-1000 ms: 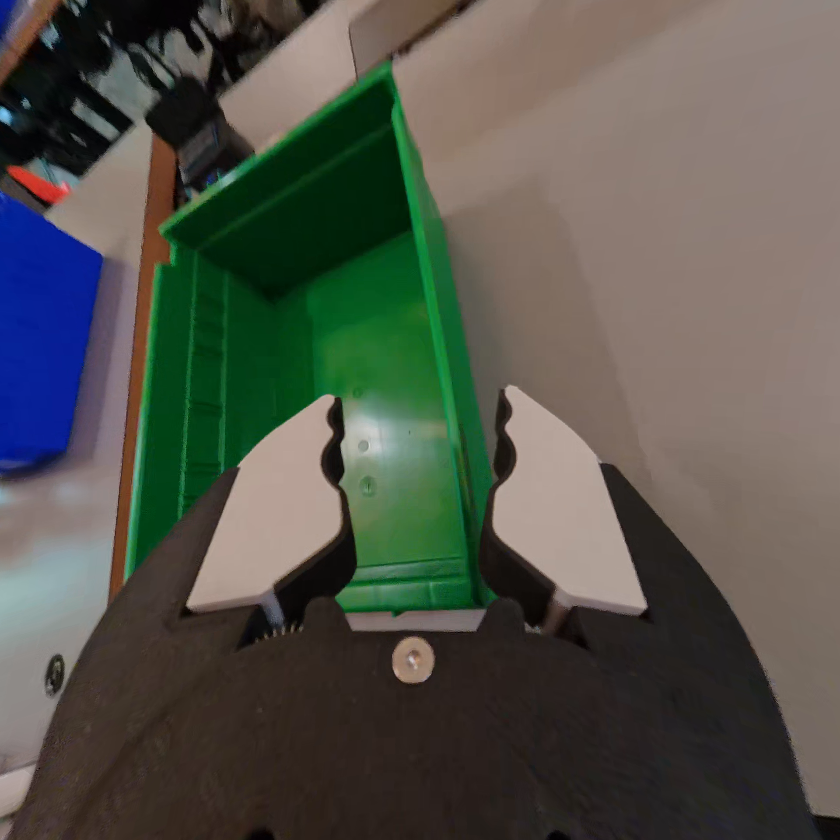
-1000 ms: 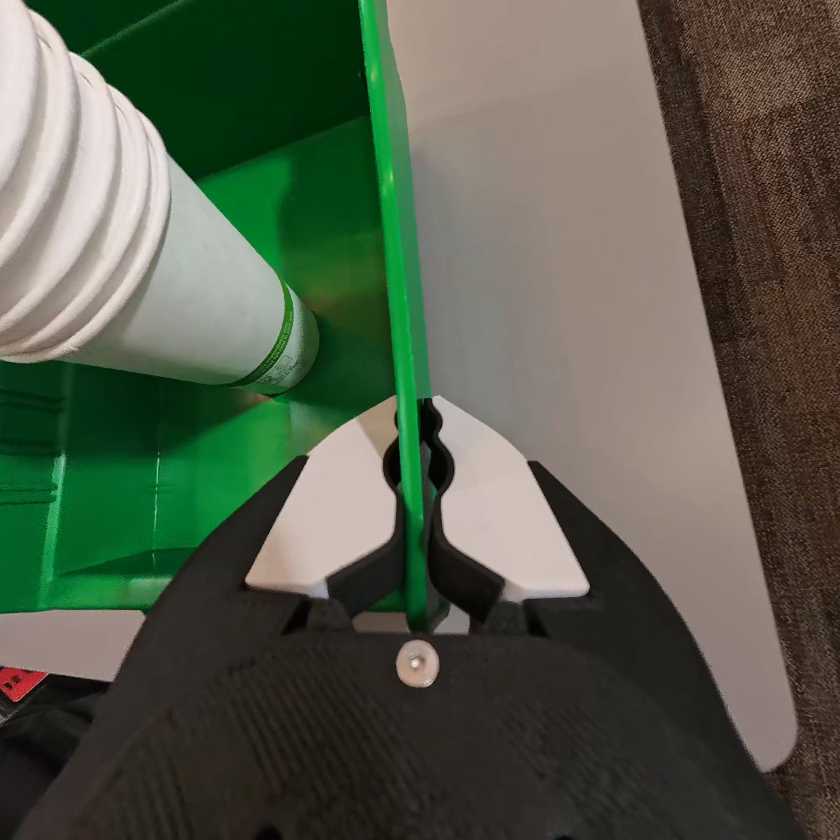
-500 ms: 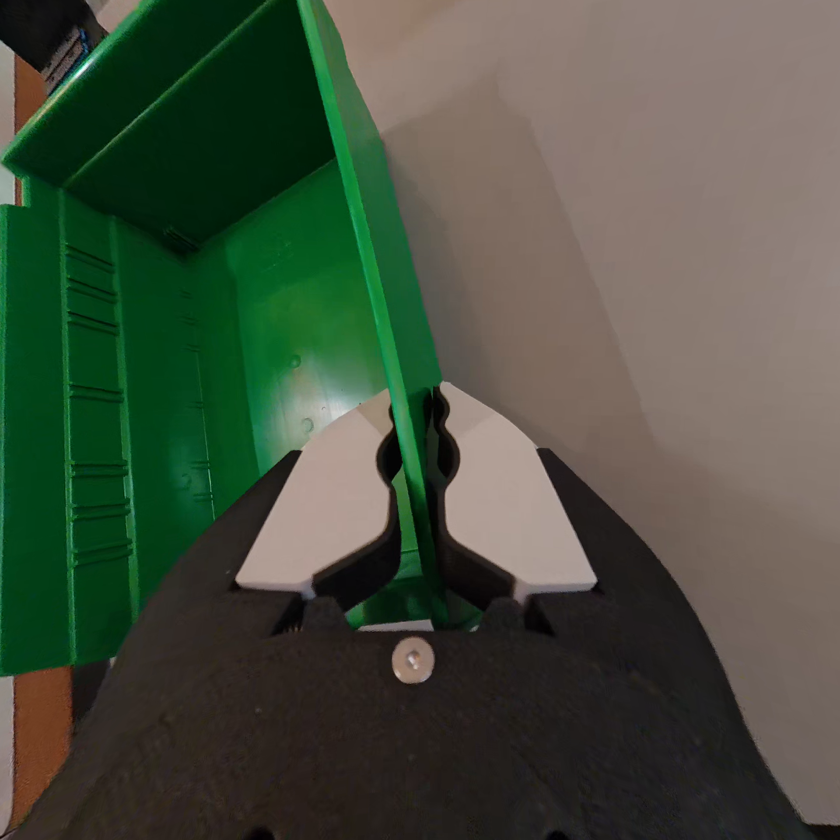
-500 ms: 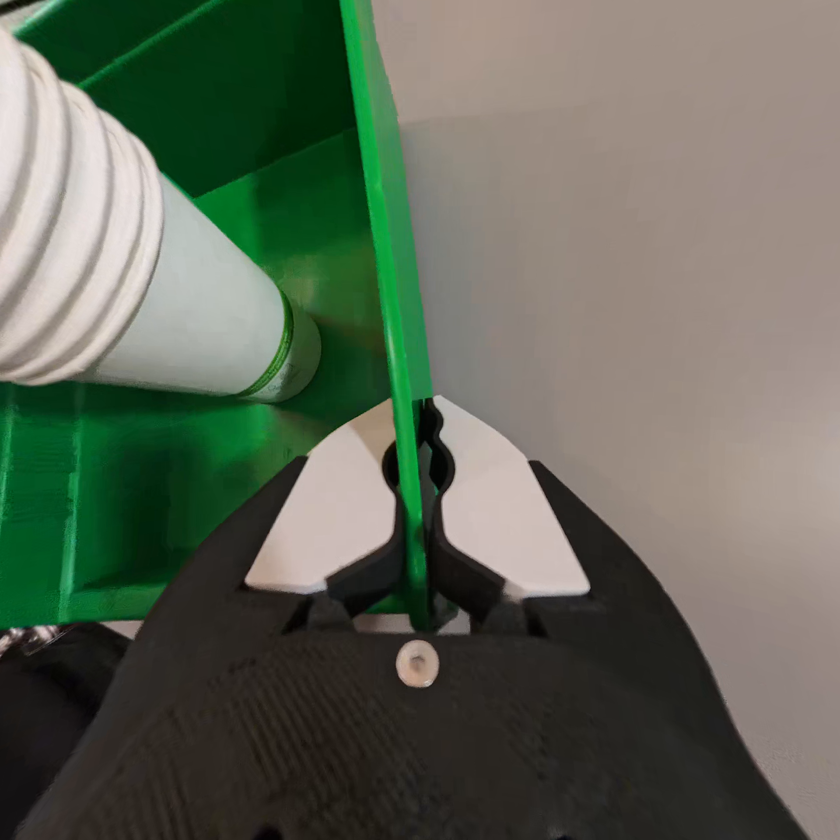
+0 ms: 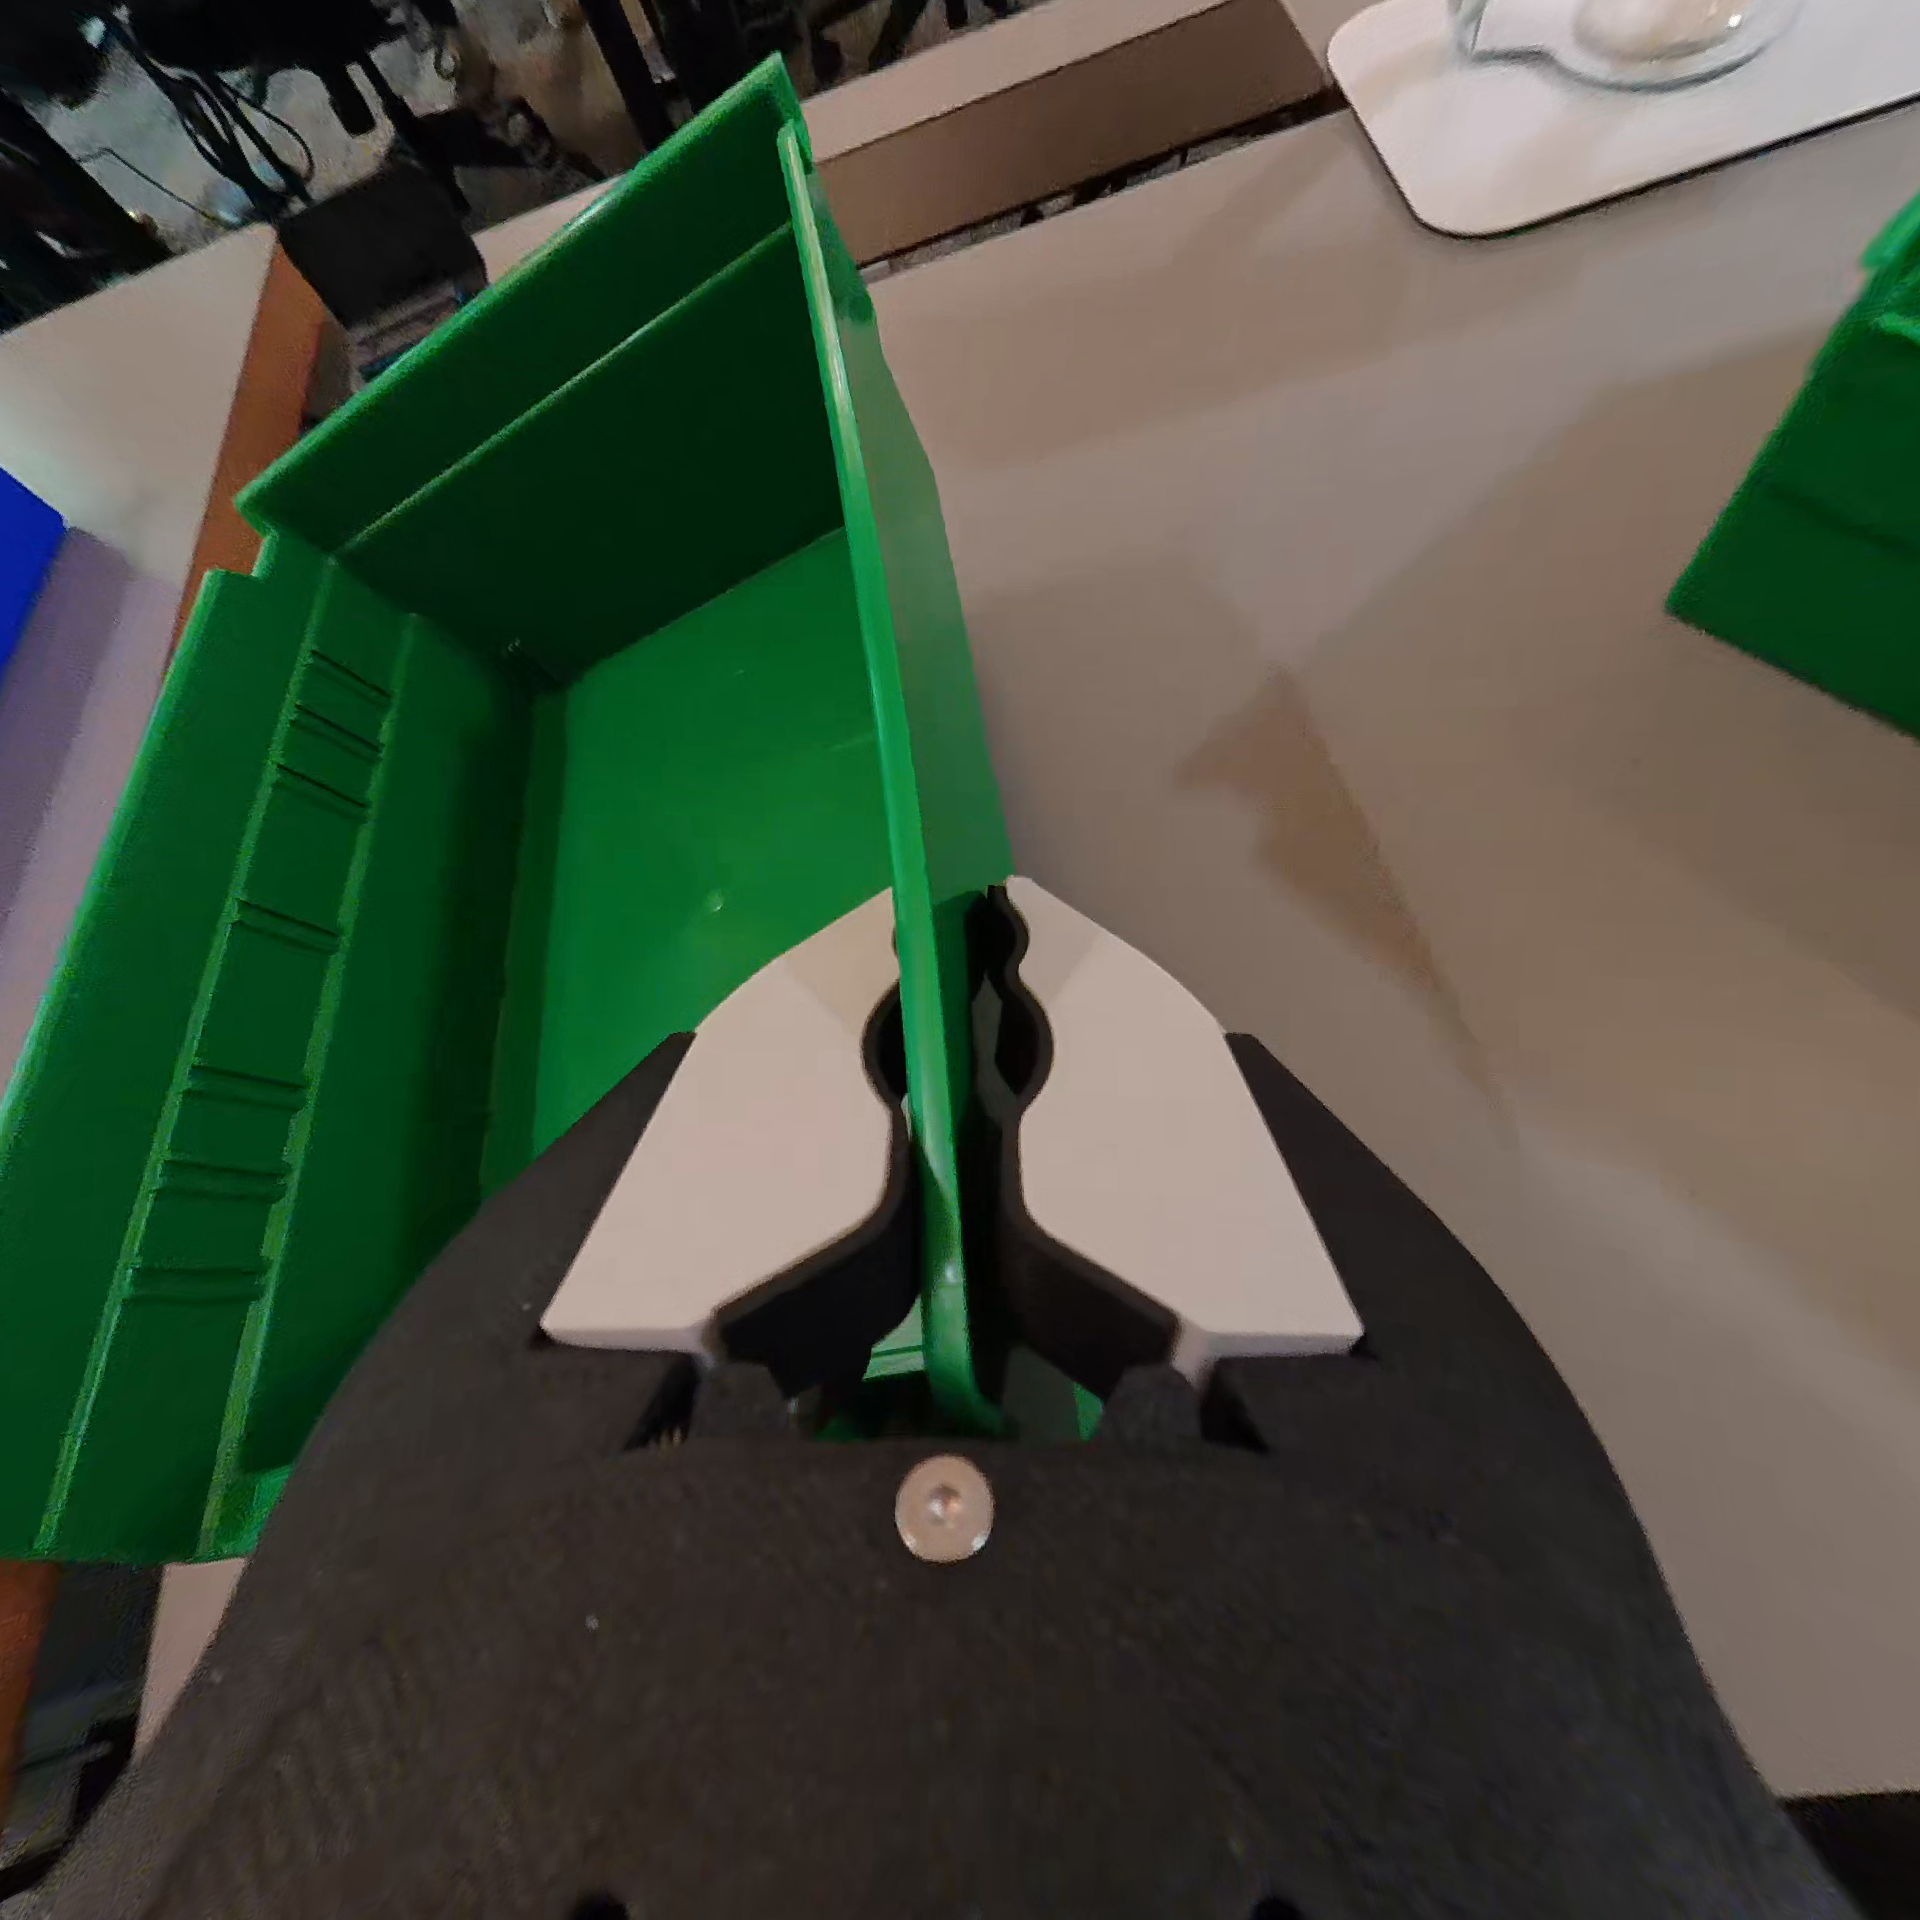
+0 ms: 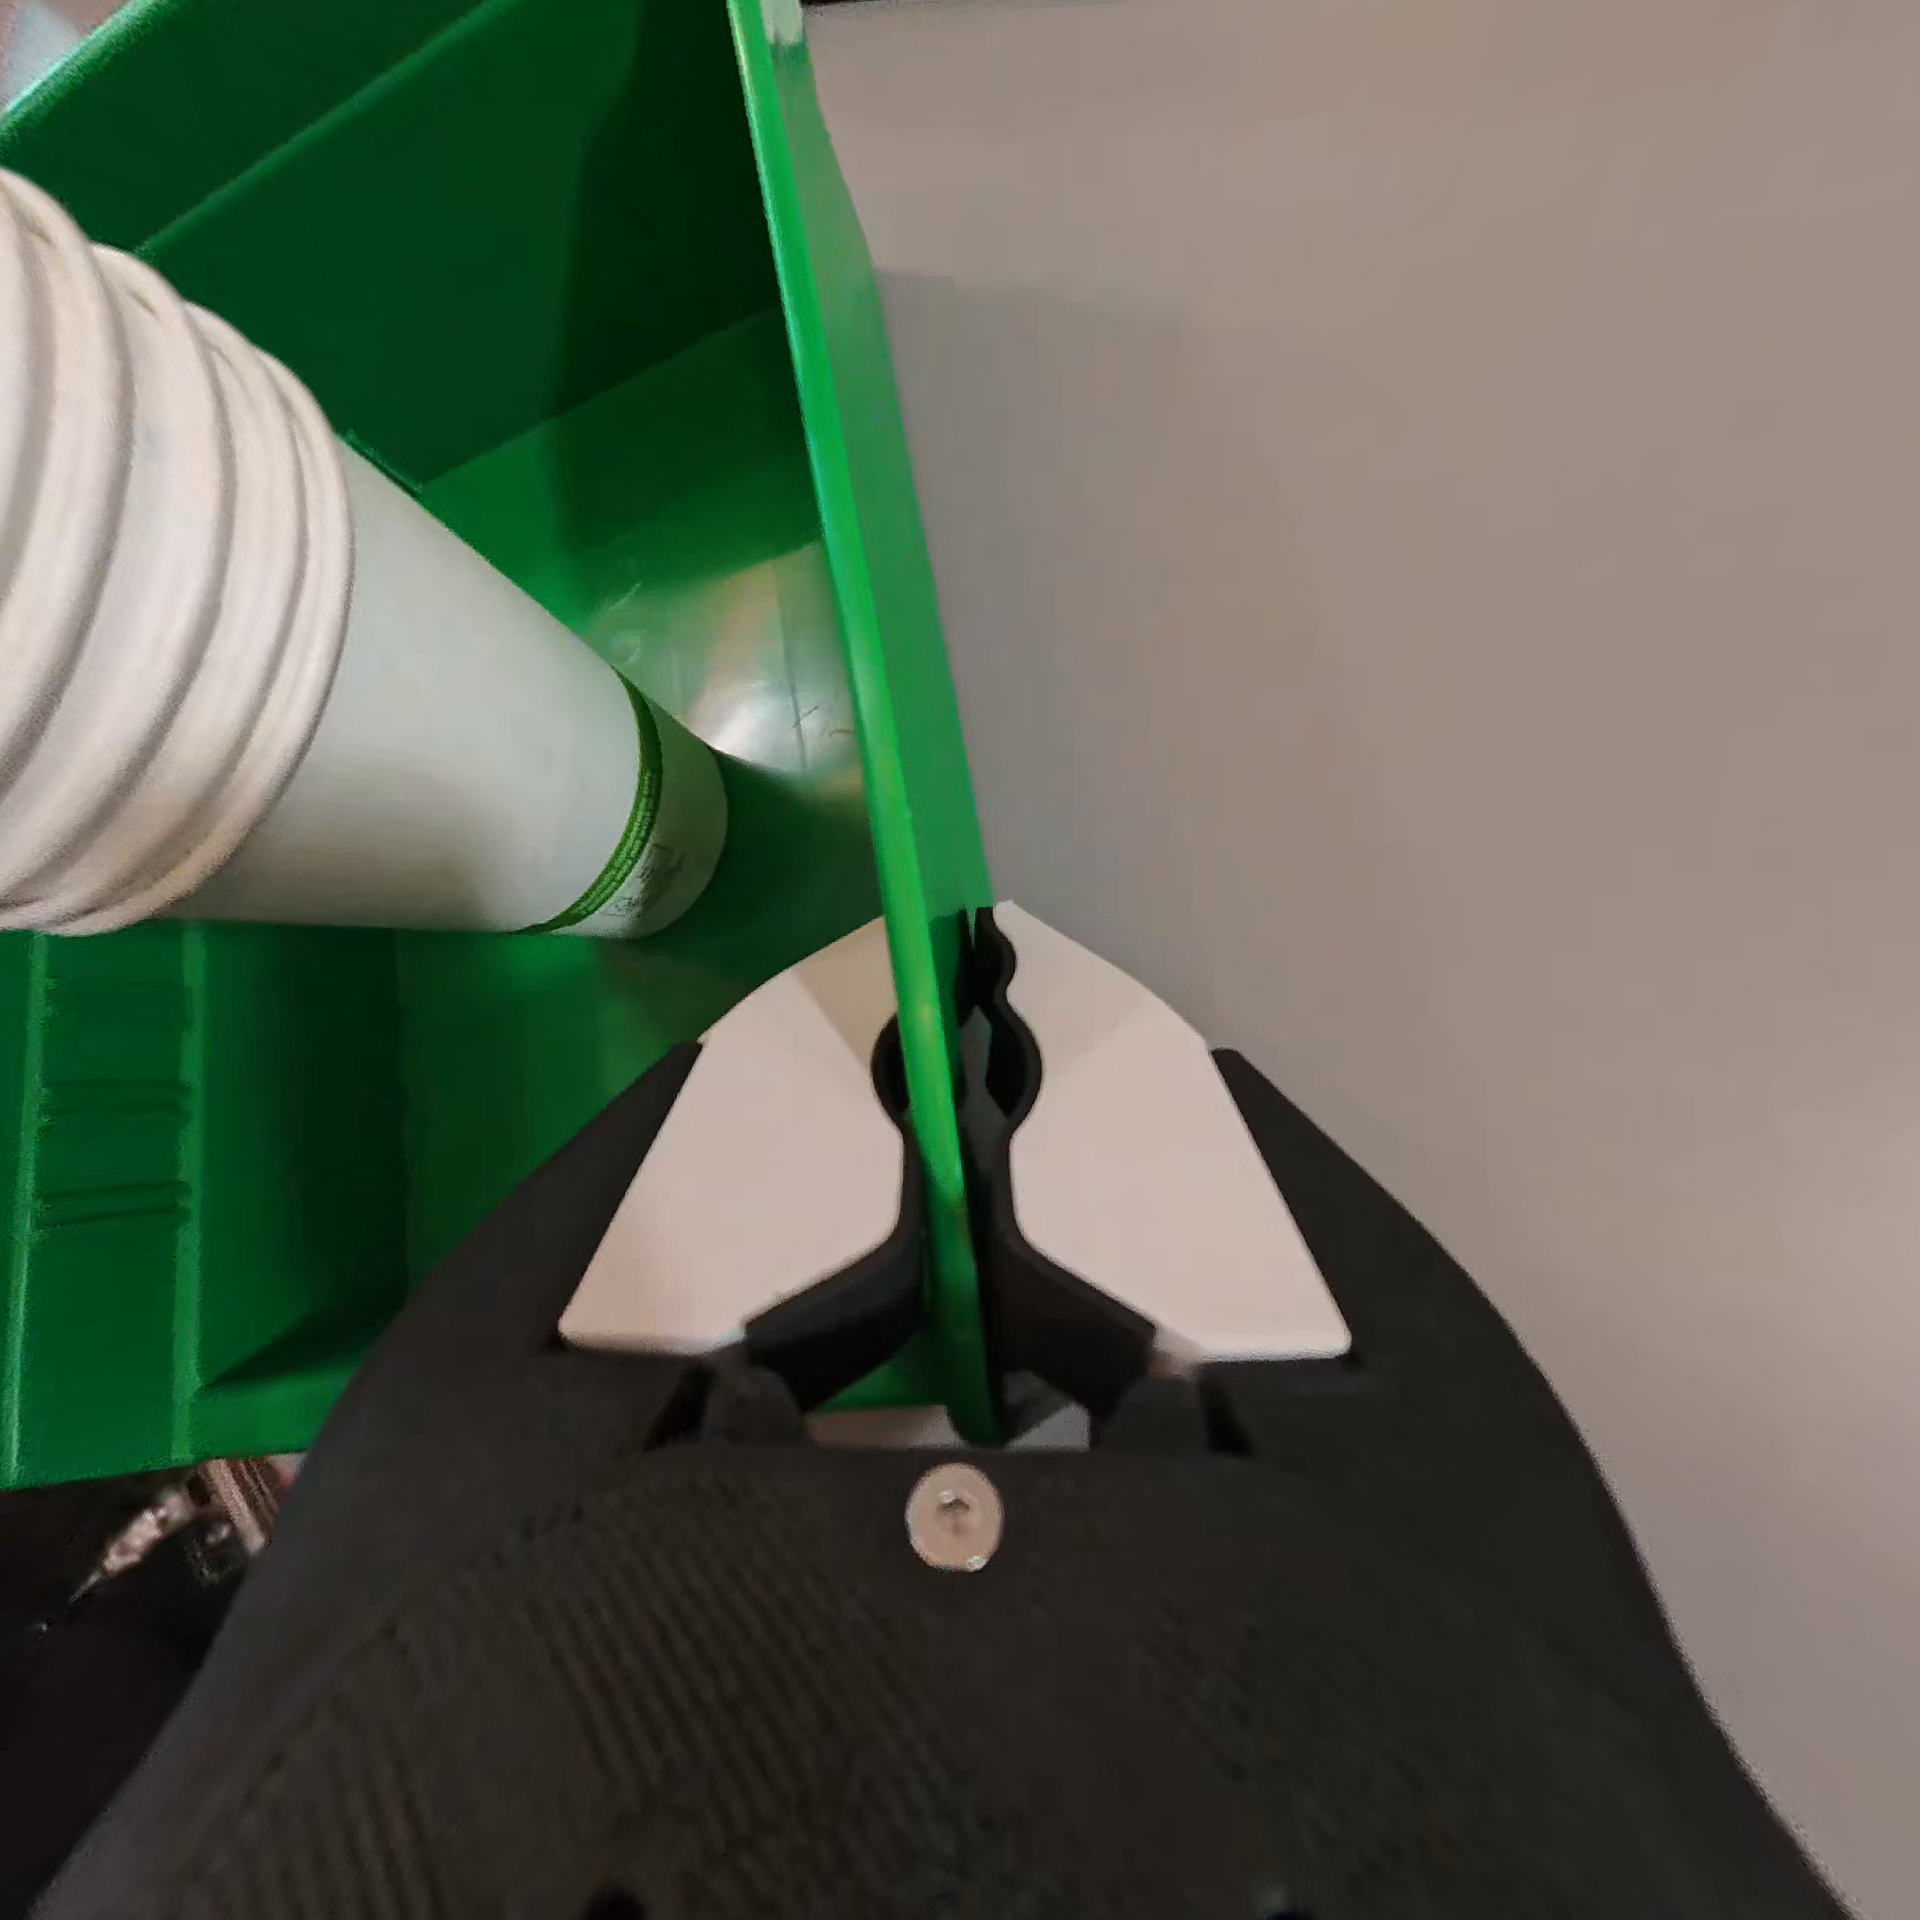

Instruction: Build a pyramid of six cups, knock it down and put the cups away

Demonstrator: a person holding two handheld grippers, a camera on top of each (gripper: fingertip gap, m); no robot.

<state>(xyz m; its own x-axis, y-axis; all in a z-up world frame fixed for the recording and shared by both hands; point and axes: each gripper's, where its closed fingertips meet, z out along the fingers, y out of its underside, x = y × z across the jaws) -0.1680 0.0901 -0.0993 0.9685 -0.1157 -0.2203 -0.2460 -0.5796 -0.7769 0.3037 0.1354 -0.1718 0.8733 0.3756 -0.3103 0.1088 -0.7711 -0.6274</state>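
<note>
- No writing can be read in either view.
- The stack of white paper cups (image 6: 312, 748), lying in the green plastic bin (image 6: 499, 343) at the left of the right wrist view, bears a green band with small print near its base — too small and blurred to make out.
- The empty green plastic bin (image 5: 312, 935) in the left wrist view carries only moulded ridges — no legible marks.
</note>
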